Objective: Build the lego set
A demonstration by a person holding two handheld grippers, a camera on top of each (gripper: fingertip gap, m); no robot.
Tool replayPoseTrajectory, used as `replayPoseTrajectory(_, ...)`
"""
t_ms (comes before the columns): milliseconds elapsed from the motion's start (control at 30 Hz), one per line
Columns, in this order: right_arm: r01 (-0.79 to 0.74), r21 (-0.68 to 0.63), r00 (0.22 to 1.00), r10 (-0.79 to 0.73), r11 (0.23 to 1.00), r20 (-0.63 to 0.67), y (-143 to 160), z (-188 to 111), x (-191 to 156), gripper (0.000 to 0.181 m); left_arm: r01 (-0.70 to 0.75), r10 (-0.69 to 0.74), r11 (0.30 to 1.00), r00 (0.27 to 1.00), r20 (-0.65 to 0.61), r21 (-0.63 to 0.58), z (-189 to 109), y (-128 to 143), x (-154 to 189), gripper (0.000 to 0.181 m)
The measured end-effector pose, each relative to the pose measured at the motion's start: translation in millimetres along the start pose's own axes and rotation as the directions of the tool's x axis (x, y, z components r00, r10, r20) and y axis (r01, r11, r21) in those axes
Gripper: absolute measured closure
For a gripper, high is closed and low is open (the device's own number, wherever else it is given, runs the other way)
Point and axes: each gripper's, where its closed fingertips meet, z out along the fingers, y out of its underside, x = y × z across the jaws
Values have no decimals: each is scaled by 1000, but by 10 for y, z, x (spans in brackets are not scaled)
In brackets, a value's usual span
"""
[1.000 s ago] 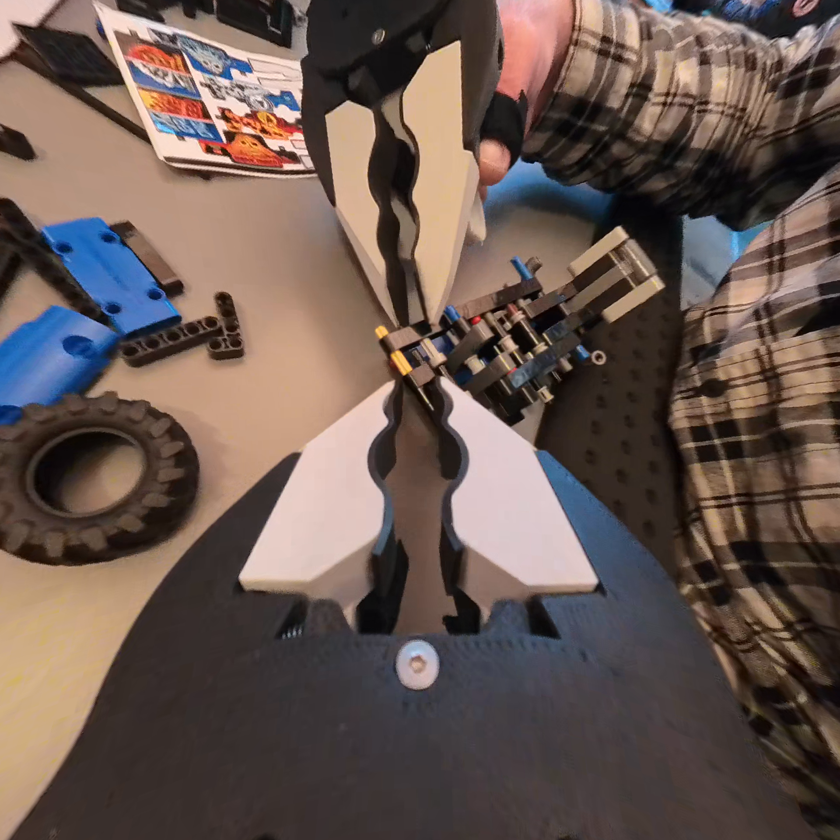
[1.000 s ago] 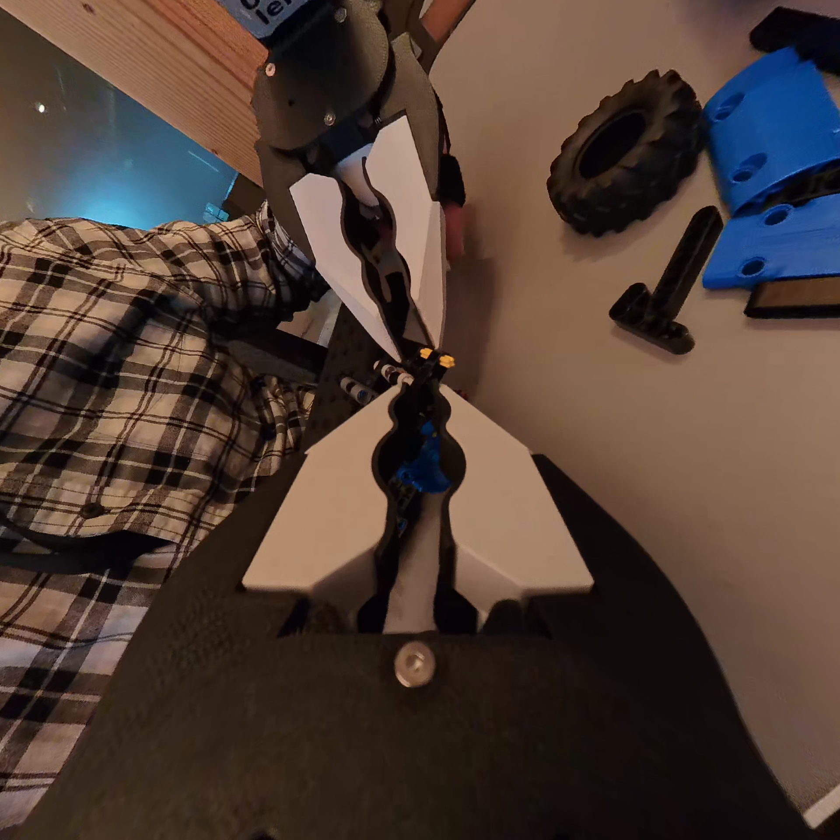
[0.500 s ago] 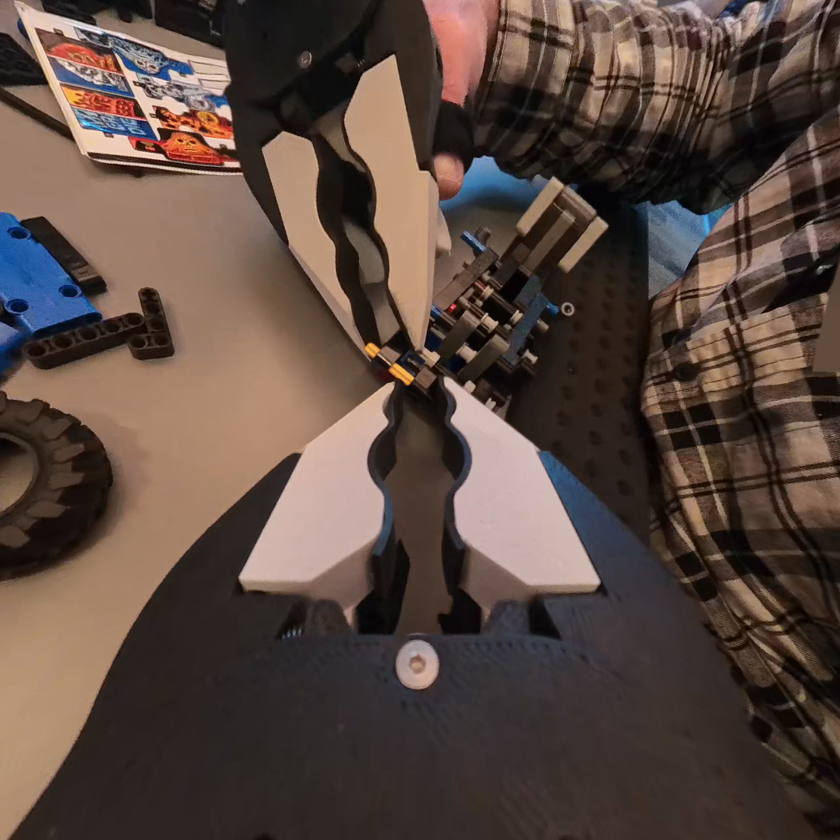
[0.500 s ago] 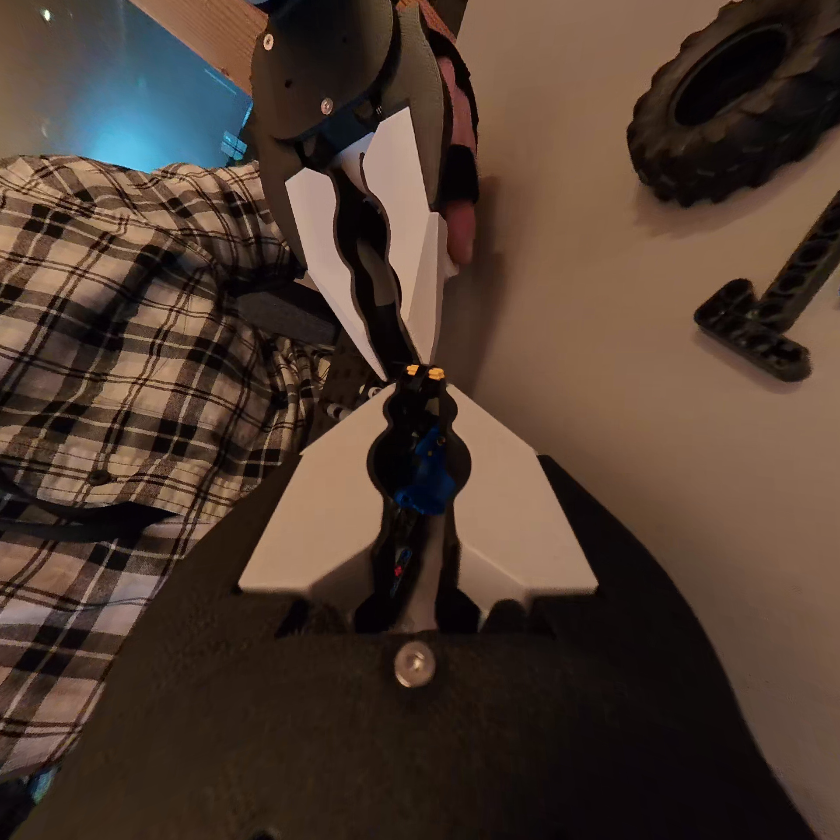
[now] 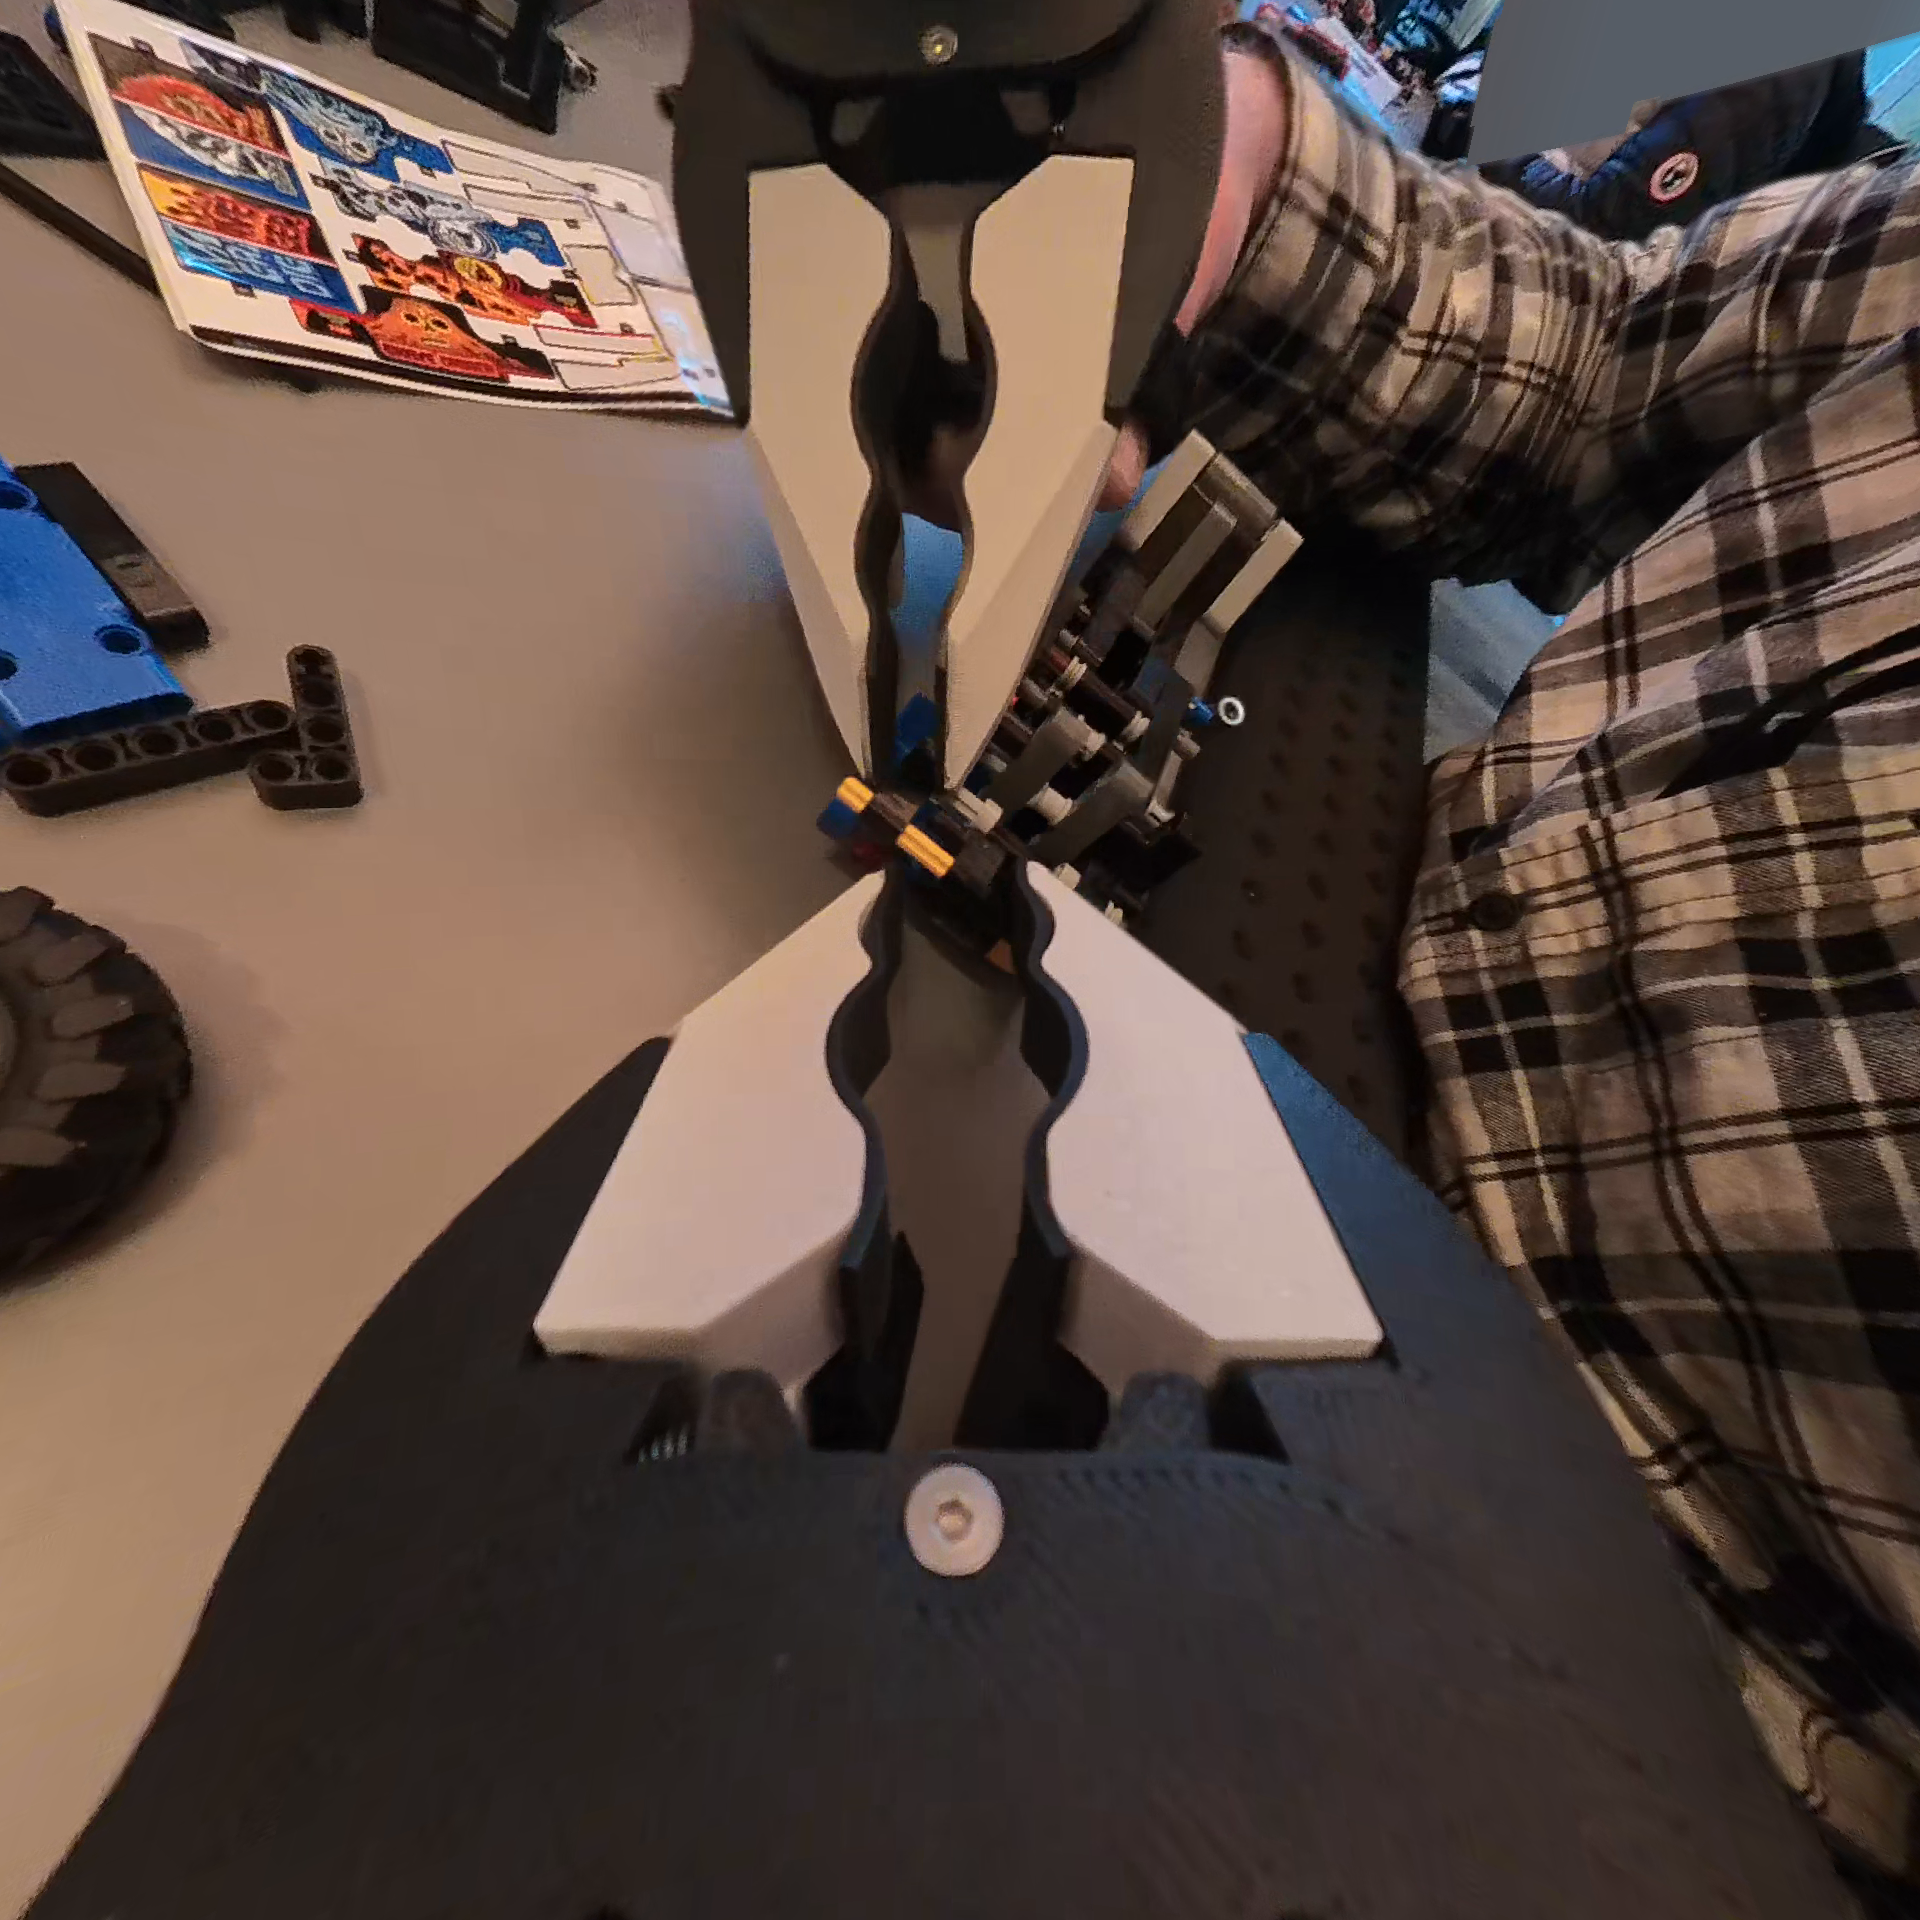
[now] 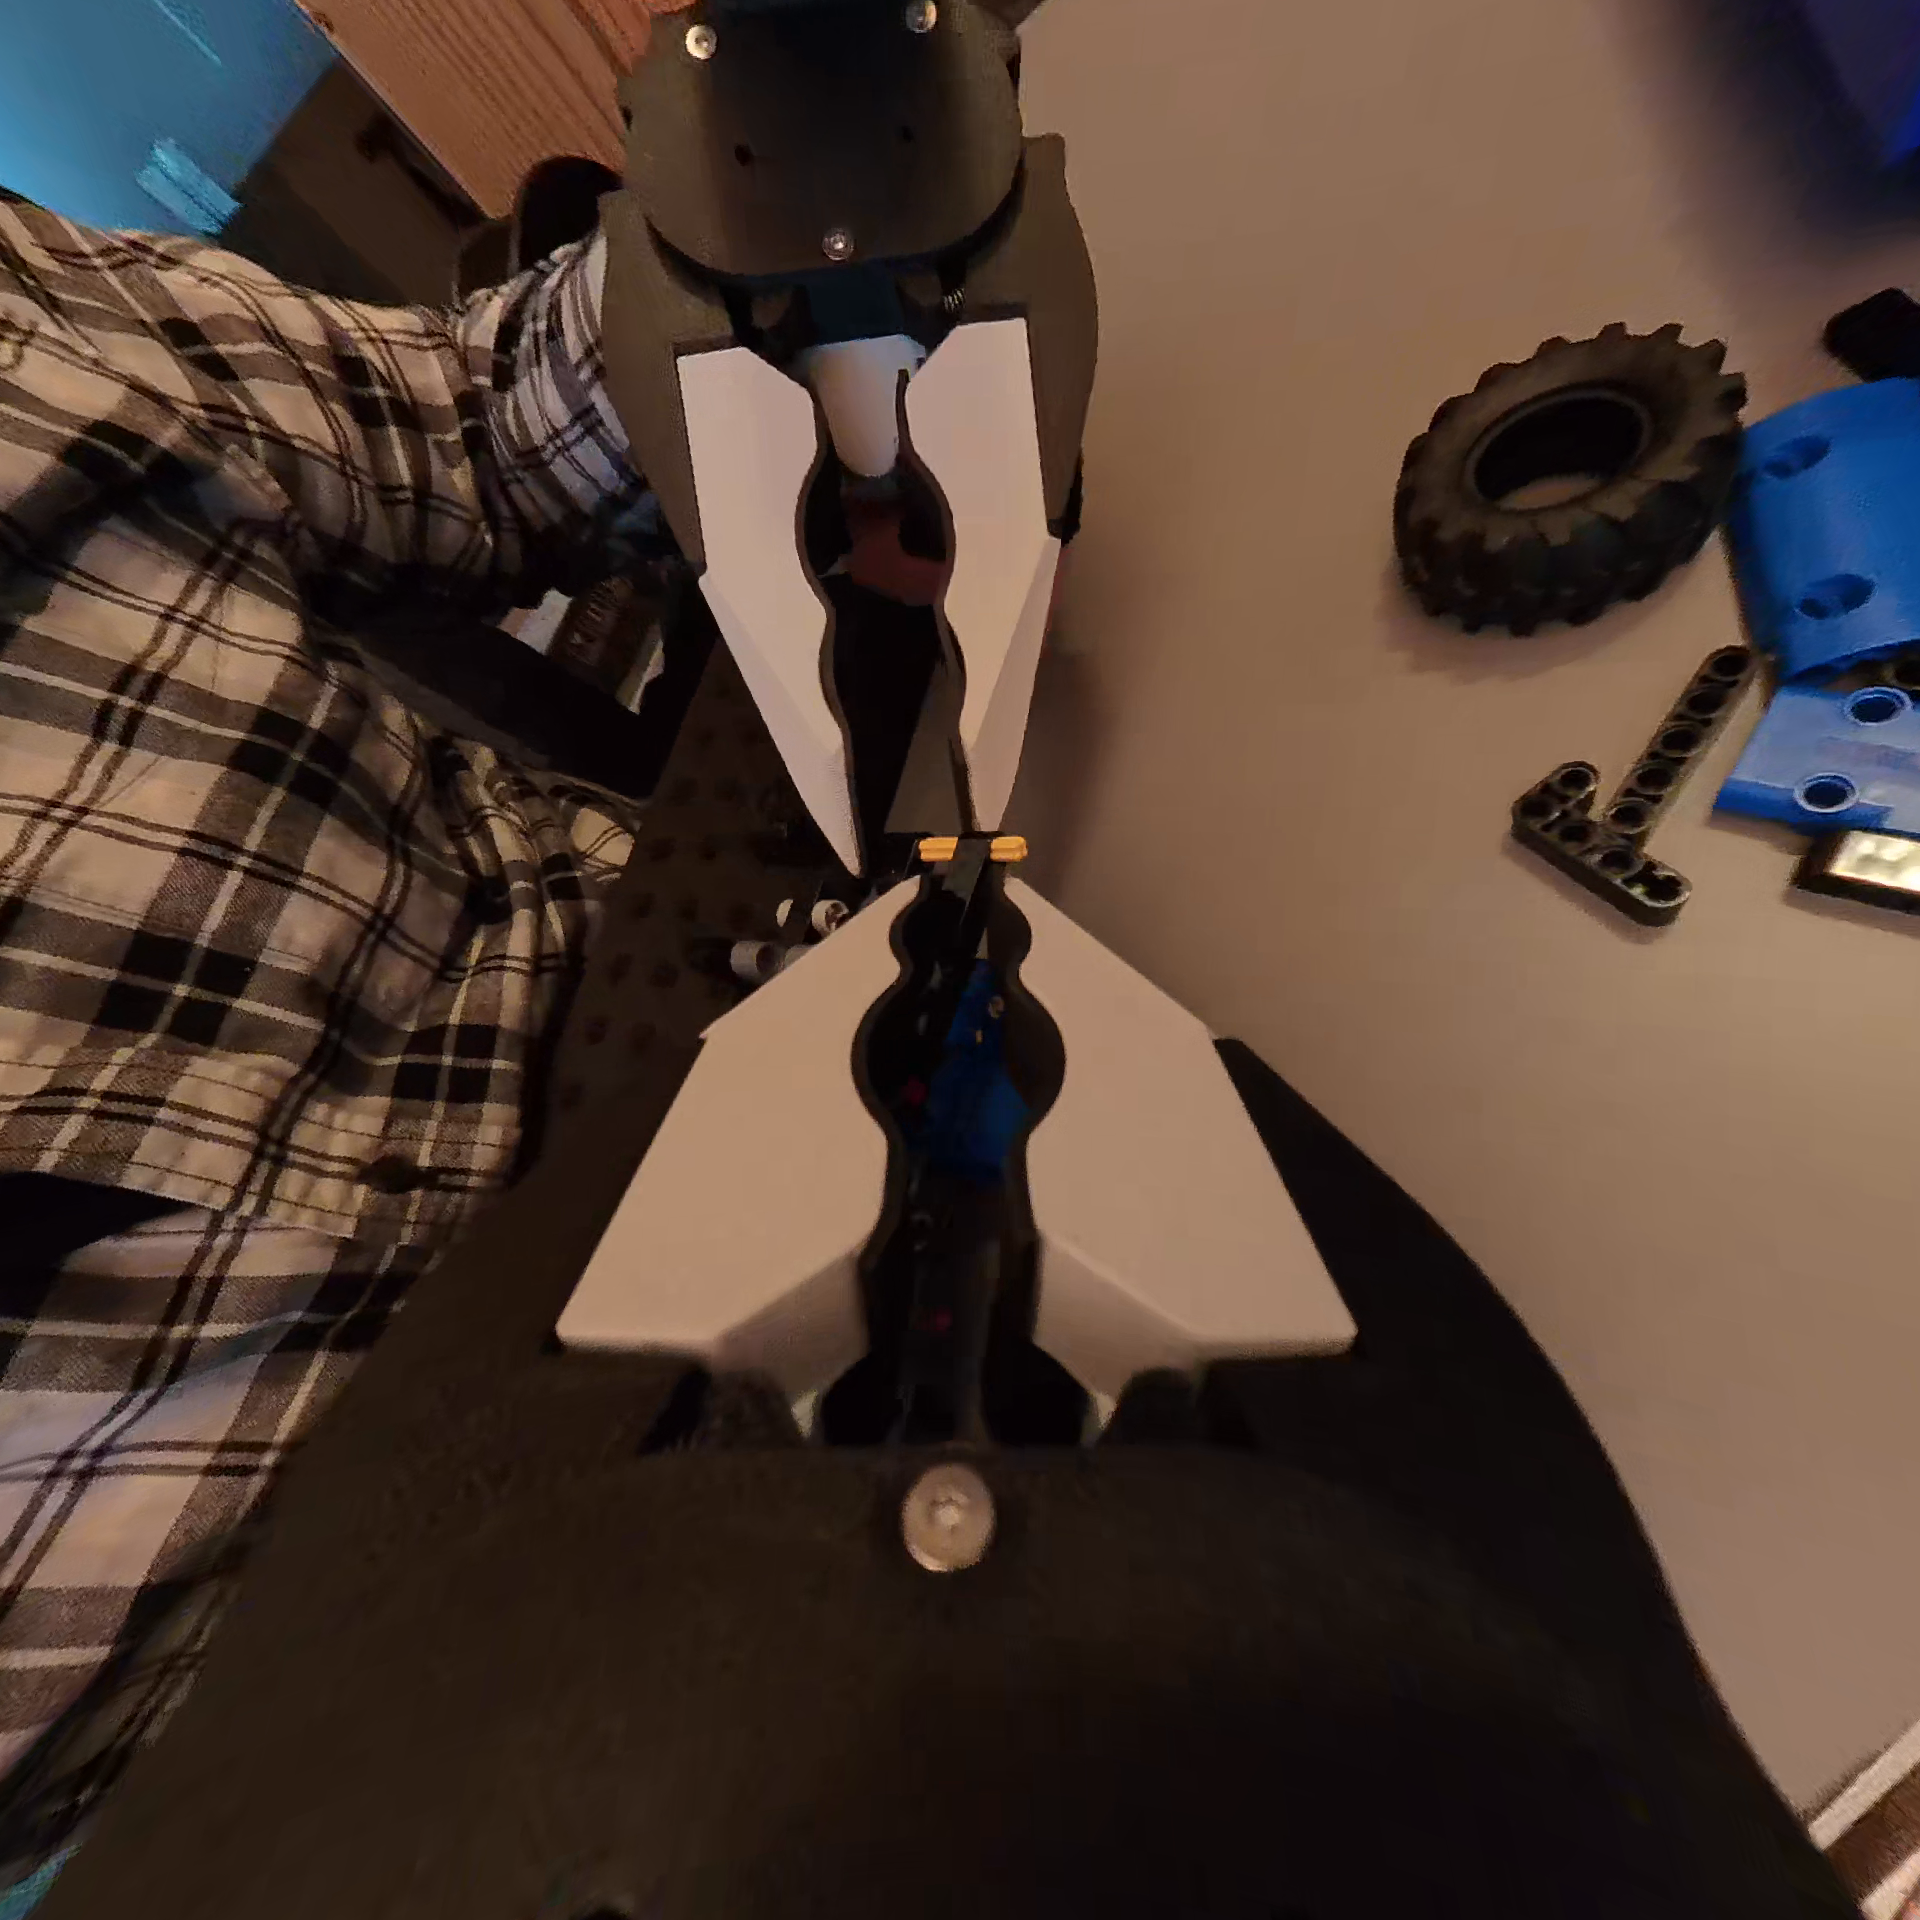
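A grey, black and blue lego assembly (image 5: 1101, 727) with two yellow pins (image 5: 925, 852) at its near end hangs between my two grippers above the table edge. My left gripper (image 5: 951, 899) is shut on the black end of the assembly, just behind the pins. My right gripper (image 5: 914, 764) comes in from the top of the left wrist view, tip to tip with the left. In the right wrist view my right gripper (image 6: 961, 883) is shut on the assembly (image 6: 977, 1091), whose blue part lies between its fingers. The left gripper (image 6: 914, 842) faces it from above.
On the grey table lie a black tyre (image 5: 73, 1081), a black L-shaped beam (image 5: 197, 743), blue panels (image 5: 62, 634) and a sticker sheet (image 5: 384, 229). A black perforated board (image 5: 1299, 862) and a person's plaid sleeve (image 5: 1662, 831) are close on the right. Both grippers' tips are close together, under 4 cm apart.
Both grippers have turned with the assembly held between them, so the right gripper now faces the left one straight on. The assembly's grey end has swung up. Both grips are unchanged.
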Motion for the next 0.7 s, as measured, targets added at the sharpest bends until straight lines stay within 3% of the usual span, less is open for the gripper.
replayPoseTrajectory(33, 12, 0, 1000, -12, 1000, -25, 6, -9, 8, 175, 2, -2, 1000, 1000, -2, 2, 10, 3, 8, 163)
replayPoseTrajectory(300, 180, 3, 952, -173, 984, -251, -43, -175, -6, 176, 25, -24, 999, 999, -38, 34, 53, -97, 37, 167)
replayPoseTrajectory(433, 306, 4, 871, -279, 952, -404, -161, -333, -11, 177, 4, -1, 999, 998, -70, 46, 150, -165, 90, 159)
replayPoseTrajectory(567, 403, -61, 776, -376, 913, -506, -165, -423, -36, 177, -41, 46, 995, 998, -51, 95, 213, -279, 50, 167)
replayPoseTrajectory(700, 380, 26, 828, -327, 925, -456, -162, -509, -207, 180, -126, 133, 982, 990, -41, 142, 235, -347, 91, 174)
